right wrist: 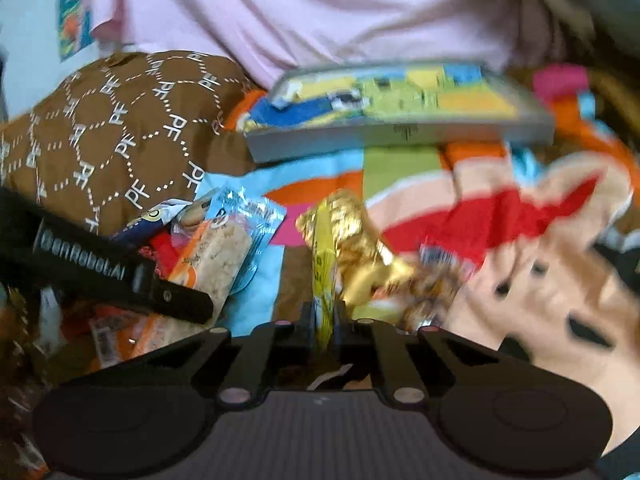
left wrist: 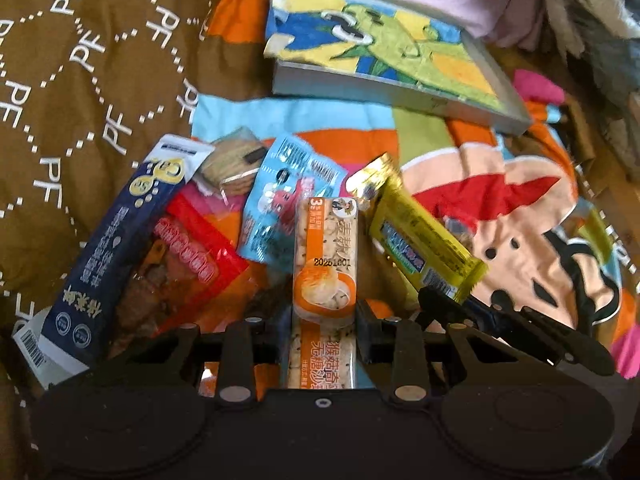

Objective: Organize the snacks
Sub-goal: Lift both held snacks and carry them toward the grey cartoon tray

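A: What is nearest?

B: The left tool [left wrist: 324, 316] has its jaws closed on one orange snack bar [left wrist: 325, 264], which stands lengthwise between the pads. The right tool [right wrist: 324, 320] has its jaws pinched tight on the end of one yellow-gold wrapper [right wrist: 344, 256].

A: How many snacks in all?

B: I count six in the left wrist view. Besides those two, there is one dark blue stick pack [left wrist: 120, 240] at the far left, one red packet [left wrist: 192, 264] partly under it, one light blue packet [left wrist: 284, 196] just behind the orange bar, and one small wrapped biscuit [left wrist: 232, 164] beyond the red packet. The four loose ones lie crowded together, overlapping.

A: What are they on?

B: One colourful cartoon blanket [left wrist: 500, 208]. Left of it lies one brown quilt [left wrist: 80, 80] printed with letters.

A: And farther back?

B: One flat box [left wrist: 384, 60] with a bright cartoon lid, well apart from the snack pile. Behind it lies one pink cloth [right wrist: 300, 12].
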### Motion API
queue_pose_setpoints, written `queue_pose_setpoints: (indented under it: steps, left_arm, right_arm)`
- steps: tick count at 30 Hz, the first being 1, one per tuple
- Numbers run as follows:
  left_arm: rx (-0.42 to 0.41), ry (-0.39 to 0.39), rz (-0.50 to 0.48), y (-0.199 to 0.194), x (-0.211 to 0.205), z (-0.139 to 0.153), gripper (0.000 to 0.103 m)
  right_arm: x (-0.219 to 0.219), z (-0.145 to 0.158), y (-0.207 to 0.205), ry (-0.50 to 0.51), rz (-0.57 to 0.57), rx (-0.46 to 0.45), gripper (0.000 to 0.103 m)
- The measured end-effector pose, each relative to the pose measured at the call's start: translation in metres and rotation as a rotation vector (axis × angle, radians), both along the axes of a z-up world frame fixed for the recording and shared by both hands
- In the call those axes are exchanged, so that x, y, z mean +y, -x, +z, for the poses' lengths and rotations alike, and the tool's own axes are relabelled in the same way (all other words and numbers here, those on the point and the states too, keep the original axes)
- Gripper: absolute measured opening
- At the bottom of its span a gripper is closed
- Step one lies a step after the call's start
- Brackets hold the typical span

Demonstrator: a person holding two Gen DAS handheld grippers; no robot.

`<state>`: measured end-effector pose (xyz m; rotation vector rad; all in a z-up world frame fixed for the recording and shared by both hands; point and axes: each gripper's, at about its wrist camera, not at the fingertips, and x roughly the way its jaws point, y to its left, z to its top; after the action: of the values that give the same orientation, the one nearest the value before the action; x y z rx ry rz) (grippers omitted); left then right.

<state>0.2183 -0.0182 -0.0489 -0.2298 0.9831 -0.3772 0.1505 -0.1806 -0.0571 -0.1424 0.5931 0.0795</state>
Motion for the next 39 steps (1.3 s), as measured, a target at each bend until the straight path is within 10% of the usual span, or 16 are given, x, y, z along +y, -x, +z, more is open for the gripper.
queue_pose_setpoints:
  steps: [8, 22, 39]
  left_arm:
    - [-0.026, 0.021, 0.017, 0.001, 0.002, 0.004, 0.035]
    - [-0.018, 0.035, 0.045, -0.004, 0.009, 0.002, 0.035]
    - [-0.102, 0.099, 0.107, -0.020, 0.017, 0.038, 0.035]
  right_arm:
    - [0.045, -0.018, 0.012, 0.393, 0.093, -0.112, 0.010]
    - [0.053, -0.030, -0.005, 0.445, 0.124, -0.115, 0.013]
    - [0.064, 0.009, 0.019, 0.765, 0.206, -0.402, 0.011]
